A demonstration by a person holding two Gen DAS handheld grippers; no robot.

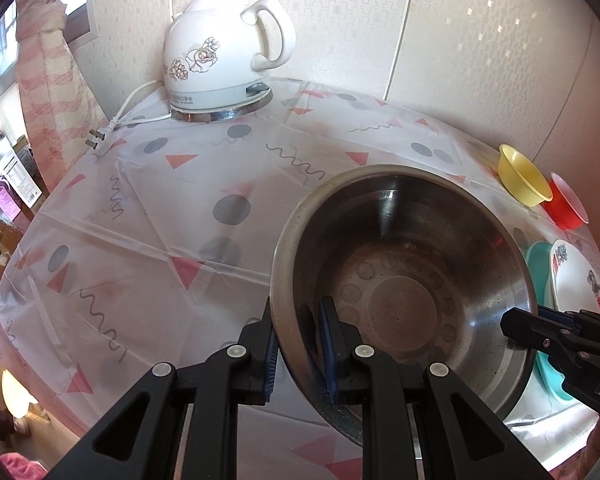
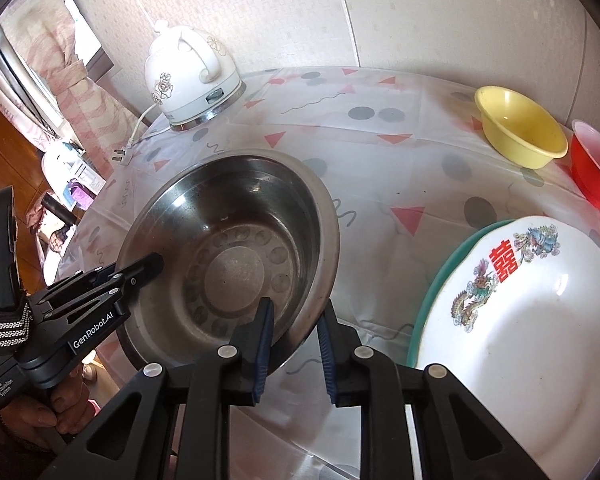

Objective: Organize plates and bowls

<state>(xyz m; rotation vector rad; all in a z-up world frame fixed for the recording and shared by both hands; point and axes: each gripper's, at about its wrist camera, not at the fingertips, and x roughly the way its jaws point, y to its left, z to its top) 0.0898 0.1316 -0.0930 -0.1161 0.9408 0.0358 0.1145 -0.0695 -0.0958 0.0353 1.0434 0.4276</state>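
Both the left gripper (image 1: 298, 344) and right gripper (image 2: 294, 344) pinch the steel bowl's (image 2: 236, 248) rim at six o'clock; uneven lifting could slip it.

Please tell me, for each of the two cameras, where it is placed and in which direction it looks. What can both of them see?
Left wrist: sits on the left gripper, looking down over the steel bowl toward the kettle; the right gripper enters at right.
Right wrist: sits on the right gripper, looking down at the bowl and the white plate; the left gripper and a hand show at left.
Shared: bowl, kettle, yellow bowl, red bowl.
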